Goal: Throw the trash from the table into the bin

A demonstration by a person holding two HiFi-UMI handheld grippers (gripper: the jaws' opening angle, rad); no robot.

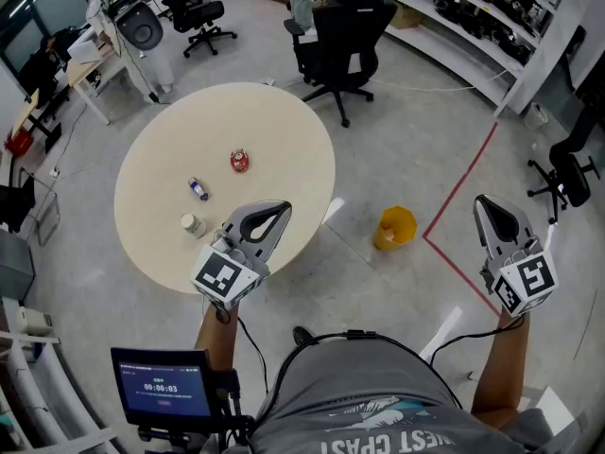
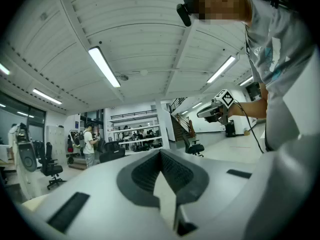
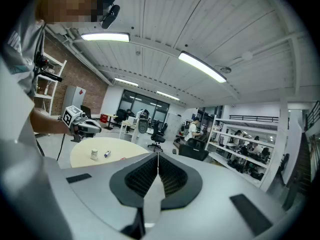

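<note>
Three bits of trash lie on the round beige table (image 1: pixel 274 121): a crumpled red piece (image 1: pixel 239 161), a small blue-and-white tube (image 1: pixel 198 189) and a small white jar (image 1: pixel 193 224). On the floor to the table's right stands the yellow bin (image 1: pixel 395 227). My left gripper (image 1: pixel 282 208) hovers over the table's near edge, jaws shut and empty (image 2: pixel 161 151). My right gripper (image 1: pixel 483 202) hangs over the floor right of the bin, shut with nothing held (image 3: pixel 158 155). The right gripper view shows the table (image 3: pixel 120 149), the jar (image 3: pixel 93 154) and the tube (image 3: pixel 106 154).
A black office chair (image 1: pixel 345 41) stands just beyond the table. A red tape line (image 1: pixel 463 187) crosses the floor beside the bin. Shelves (image 1: pixel 492 17) line the far right, desks and chairs (image 1: pixel 132 26) the far left. A small screen (image 1: pixel 161 386) sits at my lower left.
</note>
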